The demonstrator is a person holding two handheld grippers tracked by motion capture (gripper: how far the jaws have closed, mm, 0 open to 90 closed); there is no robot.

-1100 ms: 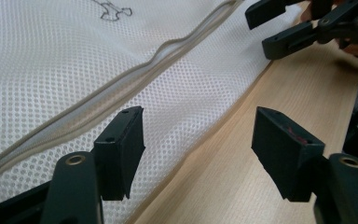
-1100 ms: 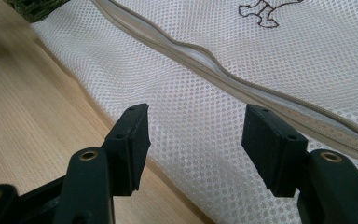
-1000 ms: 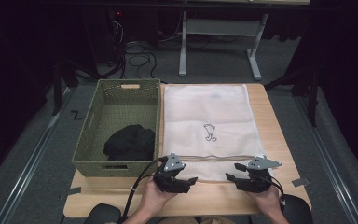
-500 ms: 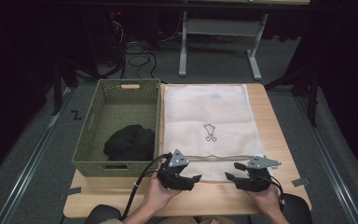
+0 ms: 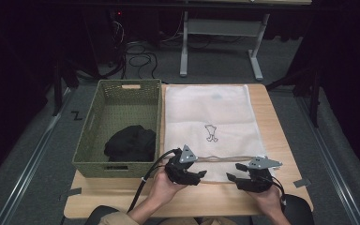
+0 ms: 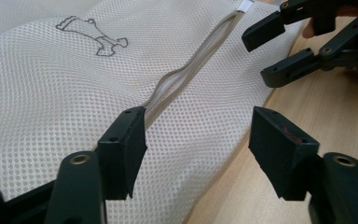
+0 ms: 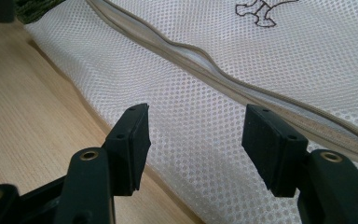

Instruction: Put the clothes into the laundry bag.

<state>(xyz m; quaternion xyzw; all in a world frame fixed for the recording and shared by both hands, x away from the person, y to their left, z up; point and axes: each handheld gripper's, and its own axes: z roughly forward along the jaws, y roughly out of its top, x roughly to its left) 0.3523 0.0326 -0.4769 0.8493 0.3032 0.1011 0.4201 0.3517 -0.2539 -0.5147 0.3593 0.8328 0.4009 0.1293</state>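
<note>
A white mesh laundry bag [image 5: 206,108] with a small dog drawing [image 6: 93,35] lies flat on the wooden table [image 5: 281,140]. A beige zipper [image 5: 225,158] runs across the bag near its front edge. My left gripper [image 5: 199,176] hovers over the bag's near-left part, jaws apart and pointing right. In the left gripper view the zipper [image 6: 177,79] passes by its left pad [image 6: 126,149]. The left gripper's [image 6: 198,140] jaws have just been closing a little, with only flat mesh between them. My right gripper [image 5: 233,172] stands open facing it over the bag's [image 7: 214,140] near edge, below the zipper [image 7: 242,88].
A green woven basket [image 5: 86,136] stands left of the bag and holds a black garment [image 5: 130,143]. Bare wood [image 7: 28,116] runs along the table's front edge. Beyond the table are a dark floor, cables and a metal stand [image 5: 220,42].
My left gripper has slid to the right along the bag's near edge, closer to the right gripper. The right gripper has stayed where it was.
</note>
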